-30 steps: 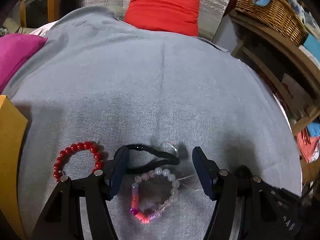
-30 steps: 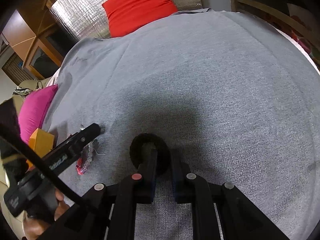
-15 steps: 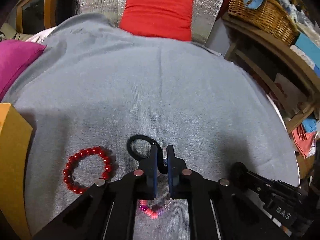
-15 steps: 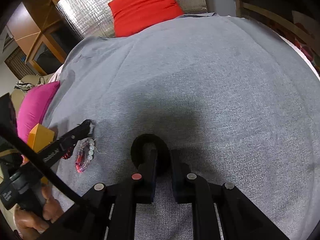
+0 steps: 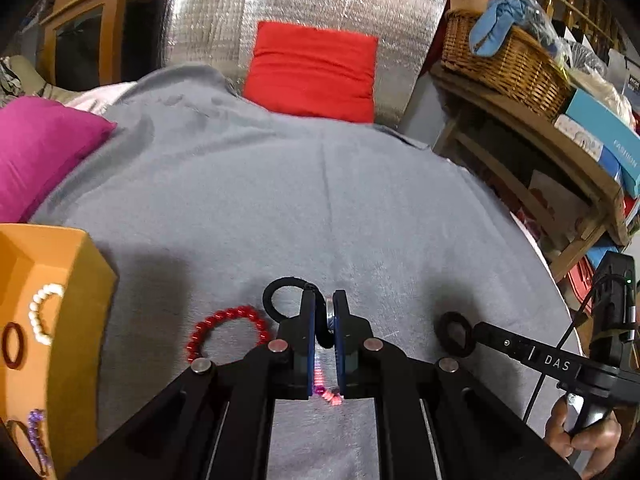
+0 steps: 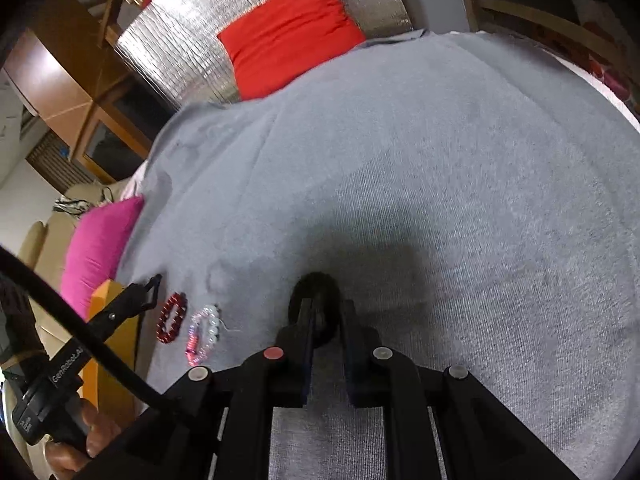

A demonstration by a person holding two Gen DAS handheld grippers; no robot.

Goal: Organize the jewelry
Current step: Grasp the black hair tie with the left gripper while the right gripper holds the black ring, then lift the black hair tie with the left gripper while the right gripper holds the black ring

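Note:
My left gripper [image 5: 323, 312] is shut on a black cord bracelet [image 5: 280, 300] with a silver ring and holds it above the grey cloth. A red bead bracelet [image 5: 228, 332] lies just left of it, and a pink and clear bead bracelet [image 6: 202, 334] lies beneath it. The orange jewelry box [image 5: 76, 280] at the left holds a pearl bracelet [image 5: 42, 312] and other pieces. My right gripper [image 6: 326, 312] is shut on a black ring-shaped band [image 6: 320, 292], which also shows in the left wrist view [image 5: 456, 334].
A red cushion [image 5: 312, 72] and a magenta pillow [image 5: 36, 148] sit at the far and left sides of the cloth. A wooden shelf with a wicker basket [image 5: 504, 56] and boxes stands at the right.
My left gripper closed on the black cord bracelet and lifted it off the cloth. The orange box came further into view. My right gripper stayed shut on the black band.

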